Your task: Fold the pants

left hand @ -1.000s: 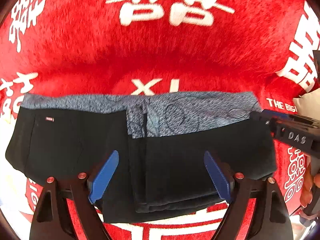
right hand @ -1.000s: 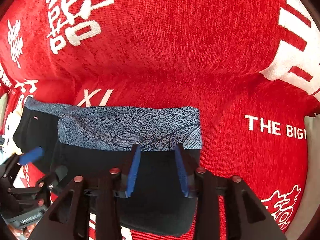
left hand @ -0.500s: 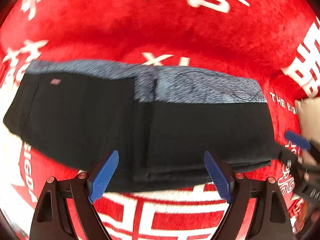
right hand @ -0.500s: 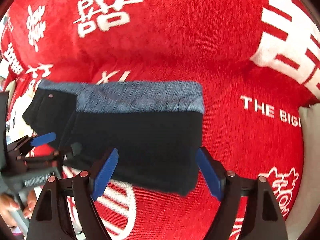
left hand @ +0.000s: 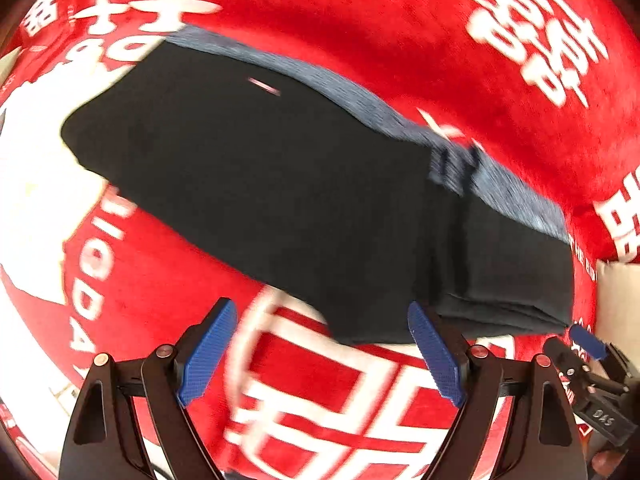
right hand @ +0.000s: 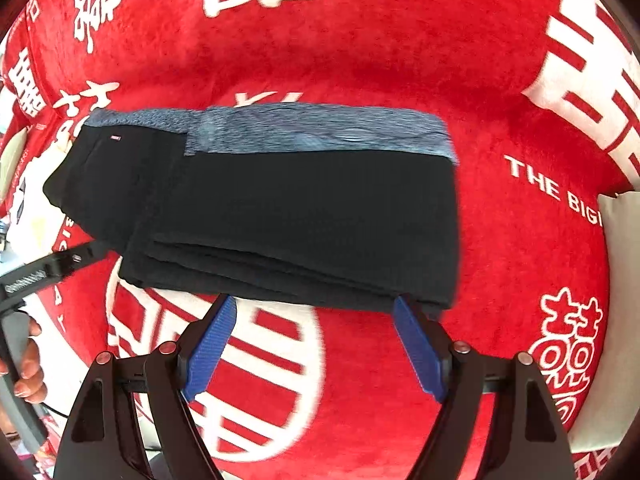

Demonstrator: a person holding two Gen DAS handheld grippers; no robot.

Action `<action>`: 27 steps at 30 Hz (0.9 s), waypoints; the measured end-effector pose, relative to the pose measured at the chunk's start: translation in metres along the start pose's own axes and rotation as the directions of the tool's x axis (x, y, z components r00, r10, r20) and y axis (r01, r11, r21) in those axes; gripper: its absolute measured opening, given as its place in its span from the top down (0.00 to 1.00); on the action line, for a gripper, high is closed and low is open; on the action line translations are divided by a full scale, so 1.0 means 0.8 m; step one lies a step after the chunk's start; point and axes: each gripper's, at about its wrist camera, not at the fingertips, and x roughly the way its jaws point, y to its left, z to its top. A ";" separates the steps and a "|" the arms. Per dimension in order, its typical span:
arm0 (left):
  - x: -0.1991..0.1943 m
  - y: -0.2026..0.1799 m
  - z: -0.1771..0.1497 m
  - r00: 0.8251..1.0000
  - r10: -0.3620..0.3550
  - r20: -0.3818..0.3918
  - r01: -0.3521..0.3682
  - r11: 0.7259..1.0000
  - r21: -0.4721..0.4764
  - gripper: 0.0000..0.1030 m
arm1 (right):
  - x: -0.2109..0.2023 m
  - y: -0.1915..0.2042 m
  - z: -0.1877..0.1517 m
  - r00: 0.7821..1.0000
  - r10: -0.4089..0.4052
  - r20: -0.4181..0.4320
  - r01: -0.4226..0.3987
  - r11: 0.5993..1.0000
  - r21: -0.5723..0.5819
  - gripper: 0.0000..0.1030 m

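Note:
Black pants (right hand: 280, 208) with a blue-grey patterned band (right hand: 320, 132) along their far edge lie folded into a flat stack on the red blanket. My right gripper (right hand: 316, 344) hovers just off the stack's near edge, open, with only blanket between its blue pads. In the left wrist view the pants (left hand: 304, 184) run slantwise and blurred. My left gripper (left hand: 324, 356) is open over bare blanket near their lower edge, its right pad (left hand: 436, 356) close to the folded corner. The other gripper's blue tip (left hand: 588, 344) shows at lower right.
The red blanket (right hand: 400, 40) with white characters covers the whole surface. A pale cushion (right hand: 620, 280) lies at the right edge. In the right wrist view the left gripper's black body (right hand: 52, 268) and a person's hand (right hand: 28, 368) sit at the left.
The right jaws, narrow over the pants' black edge a second ago, have spread wide. Both grippers have drawn back off the cloth. The left view has rolled, so the pants now slant.

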 end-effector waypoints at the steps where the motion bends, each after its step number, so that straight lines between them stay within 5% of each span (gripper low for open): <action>1: -0.004 0.014 0.004 1.000 0.008 0.012 -0.008 1.000 -0.003 0.15 | 0.002 0.010 0.002 1.000 -0.009 0.006 0.009 1.000 -0.001 0.19; 6: -0.010 0.096 0.033 0.999 0.014 0.051 -0.010 0.997 -0.082 0.15 | 0.030 0.072 0.015 0.997 -0.073 0.039 0.074 0.997 -0.032 0.19; 11: 0.003 0.161 0.050 0.991 -0.085 0.105 0.105 0.974 -0.203 0.15 | 0.058 0.094 0.013 0.994 -0.111 -0.003 0.111 0.993 -0.037 0.19; 18: 0.027 0.197 0.058 0.933 -0.303 0.195 0.350 0.890 -0.292 0.15 | 0.068 0.101 0.012 0.989 -0.147 -0.017 0.145 0.986 -0.076 0.18; 27: 0.042 0.212 0.077 0.884 -0.384 0.267 0.458 0.827 -0.327 0.15 | 0.073 0.106 0.012 0.986 -0.165 -0.011 0.164 0.983 -0.085 0.16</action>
